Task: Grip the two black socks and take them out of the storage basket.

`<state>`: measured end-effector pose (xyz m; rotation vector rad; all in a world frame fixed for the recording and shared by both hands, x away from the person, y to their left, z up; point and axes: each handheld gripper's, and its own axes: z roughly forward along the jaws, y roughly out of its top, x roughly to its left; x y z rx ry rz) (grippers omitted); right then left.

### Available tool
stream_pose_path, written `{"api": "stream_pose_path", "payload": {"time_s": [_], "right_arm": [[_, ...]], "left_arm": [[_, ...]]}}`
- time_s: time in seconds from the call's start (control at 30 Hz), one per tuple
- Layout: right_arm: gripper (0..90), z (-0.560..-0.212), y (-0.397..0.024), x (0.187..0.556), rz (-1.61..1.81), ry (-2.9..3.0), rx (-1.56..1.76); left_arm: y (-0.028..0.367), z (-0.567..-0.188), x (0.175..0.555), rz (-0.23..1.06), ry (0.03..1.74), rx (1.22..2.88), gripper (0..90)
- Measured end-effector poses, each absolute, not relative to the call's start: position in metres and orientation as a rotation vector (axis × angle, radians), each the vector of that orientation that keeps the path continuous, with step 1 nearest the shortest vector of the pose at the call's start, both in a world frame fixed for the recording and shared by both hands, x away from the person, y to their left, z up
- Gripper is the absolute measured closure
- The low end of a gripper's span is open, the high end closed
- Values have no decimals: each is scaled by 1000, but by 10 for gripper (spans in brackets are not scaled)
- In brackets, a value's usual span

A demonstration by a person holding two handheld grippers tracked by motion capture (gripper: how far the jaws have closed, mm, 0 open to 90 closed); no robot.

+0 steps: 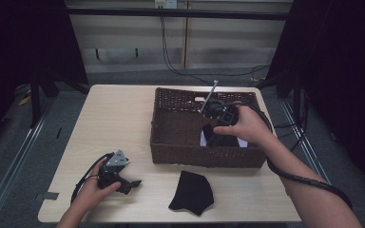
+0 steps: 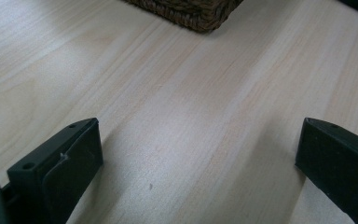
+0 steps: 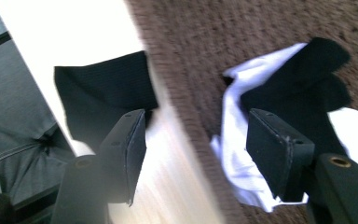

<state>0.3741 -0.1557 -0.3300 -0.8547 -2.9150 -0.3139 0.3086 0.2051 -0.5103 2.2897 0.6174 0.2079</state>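
A brown wicker basket (image 1: 176,142) stands on the table's right half. Inside it lie a black sock (image 3: 307,79) and a white cloth (image 3: 235,154). My right gripper (image 1: 214,128) hangs over the basket with its jaws open and nothing between them (image 3: 198,144). A second black sock (image 1: 192,192) lies flat on the table in front of the basket, and it also appears beyond the basket wall as a black sock (image 3: 105,88) in the right gripper view. My left gripper (image 1: 133,183) rests low on the table at the front left, jaws wide open over bare wood (image 2: 198,154).
The light wooden table (image 1: 119,118) has free room on its left half. A corner of the basket (image 2: 191,14) shows ahead of the left gripper. Cables trail from both grippers; dark curtains and a floor rail surround the table.
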Motion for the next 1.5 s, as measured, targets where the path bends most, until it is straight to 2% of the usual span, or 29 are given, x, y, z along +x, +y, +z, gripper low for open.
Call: {"api": "stream_pose_path", "payload": {"time_s": [0.67, 1.17, 1.27, 1.33, 1.37, 1.43, 1.5], "right_arm": [[370, -371, -176, 424, -272, -2849, -1121], [403, -428, -174, 451, -260, -2795, -1261], [432, -437, -172, 454, -236, -2783, -1276], [492, -441, -171, 456, -223, -2777, -1281], [533, -442, -171, 457, -218, -2772, -1296], [693, -443, -170, 460, -249, -2734, -1296], [790, -442, -170, 460, -236, -2733, -1288]], "left_arm": [[205, -510, 309, 207, 618, 2289, 0], [205, -511, 308, 214, 619, 2284, 0], [205, -511, 309, 214, 618, 2285, 0], [205, -511, 309, 214, 617, 2285, 0], [205, -511, 309, 213, 616, 2285, 0], [205, -511, 309, 212, 615, 2285, 0], [205, -511, 309, 215, 612, 2284, 0]]}}
